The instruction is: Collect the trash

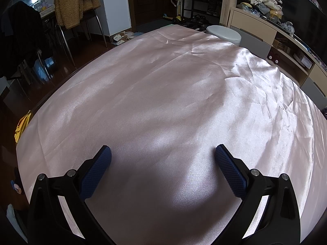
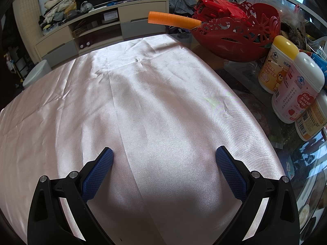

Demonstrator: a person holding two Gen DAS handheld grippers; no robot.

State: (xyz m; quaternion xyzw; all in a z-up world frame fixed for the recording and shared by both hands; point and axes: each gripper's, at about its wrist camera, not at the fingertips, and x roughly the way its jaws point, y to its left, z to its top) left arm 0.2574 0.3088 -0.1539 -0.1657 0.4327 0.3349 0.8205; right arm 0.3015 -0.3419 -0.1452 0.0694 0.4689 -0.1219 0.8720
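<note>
i have the left gripper (image 1: pixel 163 153) low in the frame of the left wrist view, its jaws spread wide apart with nothing between the blue pads (image 1: pixel 96 171), hanging over the pink satin cloth (image 1: pixel 163 85) that fills the middle of the picture. at the upper right of that view a white round bin (image 1: pixel 223 33) with its lid closed stands just past the far edge of the cloth, beside a beige cabinet (image 1: pixel 253 30) piled with clothes. at the upper left a brown fleece jacket (image 1: pixel 73 2) hangs over a chair. in the right wrist view my right gripper (image 2: pixel 164 154) sits low in the frame too, jaws likewise wide apart and empty, above the same creased cloth (image 2: pixel 143 102). the bin (image 2: pixel 36 71) shows here at the left edge, partly hidden behind the cloth. on the right side of the frame, off the cloth on a glass tabletop (image 2: pixel 255 106), i see a red openwork basket (image 2: pixel 241 34) with an orange tube (image 2: pixel 173 19) sticking out to the left, and below it three canisters: a yellow-lidded one (image 2: pixel 276 63), a pink-labelled one (image 2: pixel 298 89) just in front of it, and an orange-labelled one (image 2: pixel 312 118) at the right edge. i cannot make out any loose trash on the cloth in either view.
</note>
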